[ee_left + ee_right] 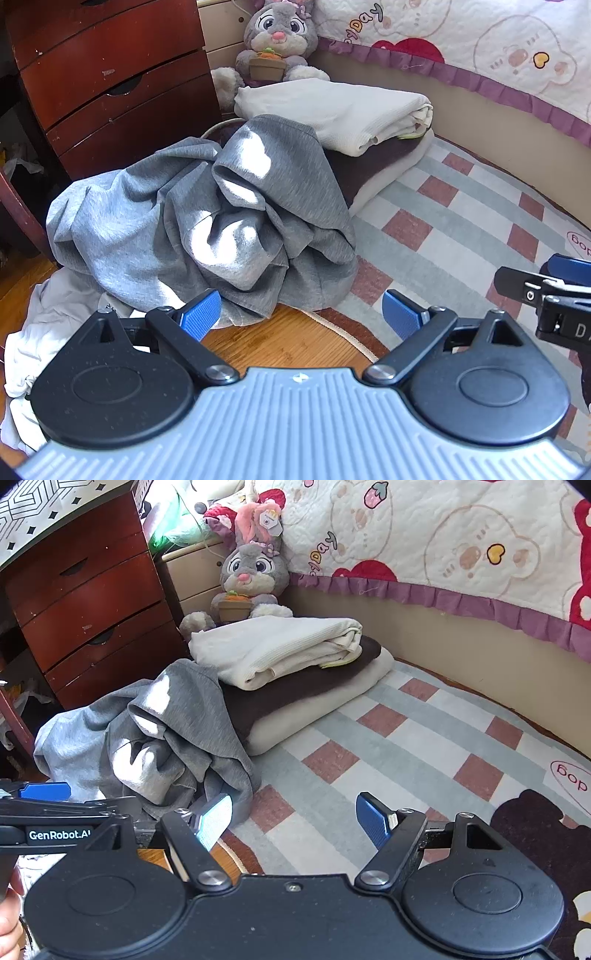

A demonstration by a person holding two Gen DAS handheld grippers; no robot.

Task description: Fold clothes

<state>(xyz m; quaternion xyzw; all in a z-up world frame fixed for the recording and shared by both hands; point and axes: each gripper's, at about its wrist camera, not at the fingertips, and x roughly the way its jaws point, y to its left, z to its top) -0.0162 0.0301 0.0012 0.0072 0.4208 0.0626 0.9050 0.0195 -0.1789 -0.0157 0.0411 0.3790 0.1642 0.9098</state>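
Left wrist view is showing a crumpled grey garment (199, 221) lying heaped just ahead of the left tongs (301, 314), whose jaws are gaping wide and empty; the right tongs (293, 821) are gaping wide too.

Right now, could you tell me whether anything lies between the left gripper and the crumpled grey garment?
Nothing visible does. The open left gripper points over bare wooden floor straight at the crumpled grey garment. The folded cream, brown and white stack sits behind the garment, not in front.
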